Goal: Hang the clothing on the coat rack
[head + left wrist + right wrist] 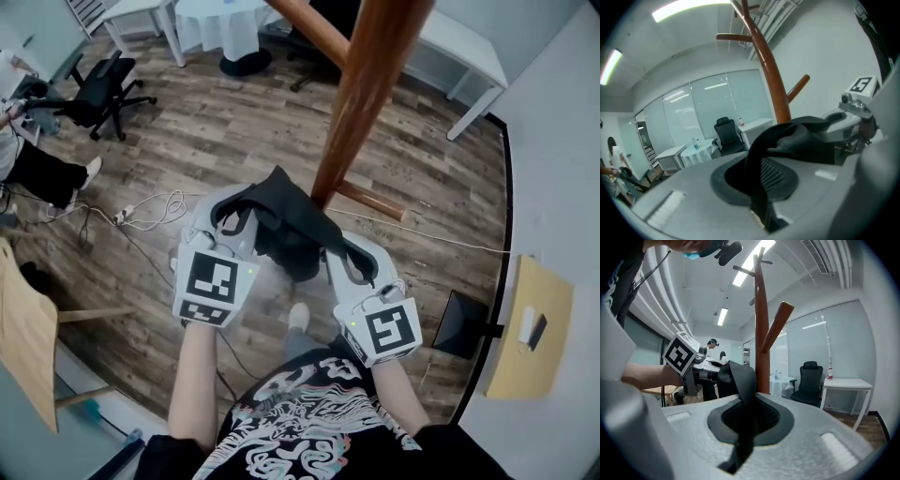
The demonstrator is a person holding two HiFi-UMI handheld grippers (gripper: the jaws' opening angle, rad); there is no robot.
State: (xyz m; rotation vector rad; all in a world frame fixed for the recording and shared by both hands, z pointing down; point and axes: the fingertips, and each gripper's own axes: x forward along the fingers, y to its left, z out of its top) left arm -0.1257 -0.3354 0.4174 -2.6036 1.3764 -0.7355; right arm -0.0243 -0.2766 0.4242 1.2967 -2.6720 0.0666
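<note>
A black garment hangs stretched between my two grippers, just in front of the brown wooden coat rack pole. In the head view my left gripper is shut on the garment's left side and my right gripper is shut on its right side. The left gripper view has black cloth pinched in the jaws, with the rack pole and its pegs rising behind. Black cloth is likewise clamped in the right gripper view, beside the pole. The garment touches no peg.
The rack's foot lies on the wood floor under the garment. A black office chair, white tables and a seated person are at the far left. A white cable runs across the floor. A white wall is on the right.
</note>
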